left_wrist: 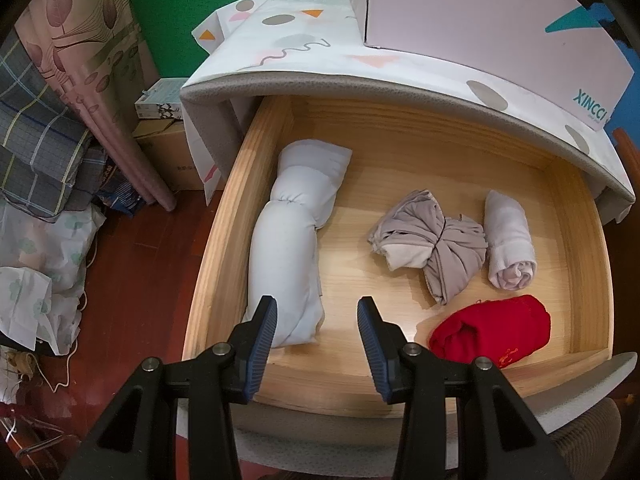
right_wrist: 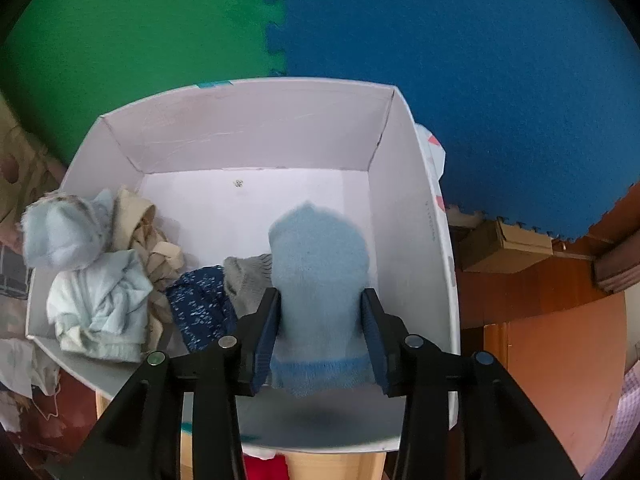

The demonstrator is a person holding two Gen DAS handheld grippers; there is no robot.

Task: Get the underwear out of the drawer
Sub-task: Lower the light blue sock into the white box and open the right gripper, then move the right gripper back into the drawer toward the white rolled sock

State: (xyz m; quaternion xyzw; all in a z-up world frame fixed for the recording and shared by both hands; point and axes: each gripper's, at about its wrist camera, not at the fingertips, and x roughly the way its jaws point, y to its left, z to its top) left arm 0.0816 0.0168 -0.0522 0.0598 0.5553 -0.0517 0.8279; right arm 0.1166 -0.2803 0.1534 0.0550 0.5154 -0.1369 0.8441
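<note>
The wooden drawer (left_wrist: 580, 240) stands open in the left wrist view. In it lie a long white roll (left_wrist: 292, 240), a grey-beige bundle (left_wrist: 432, 240), a small pale roll (left_wrist: 508, 240) and a red roll (left_wrist: 492, 330). My left gripper (left_wrist: 316, 316) is open and empty above the drawer's front, its left finger over the white roll's near end. My right gripper (right_wrist: 320, 308) is shut on a light blue knitted roll (right_wrist: 316, 264) and holds it over the white box (right_wrist: 412, 184).
The white box holds several garments at its left: a fluffy blue piece (right_wrist: 60, 232), a pale blue one (right_wrist: 100, 304), a beige one (right_wrist: 148, 236), a dark blue speckled one (right_wrist: 200, 308). The box also shows atop the patterned cabinet top (left_wrist: 304, 52). Bags and boxes crowd the floor (left_wrist: 132, 264).
</note>
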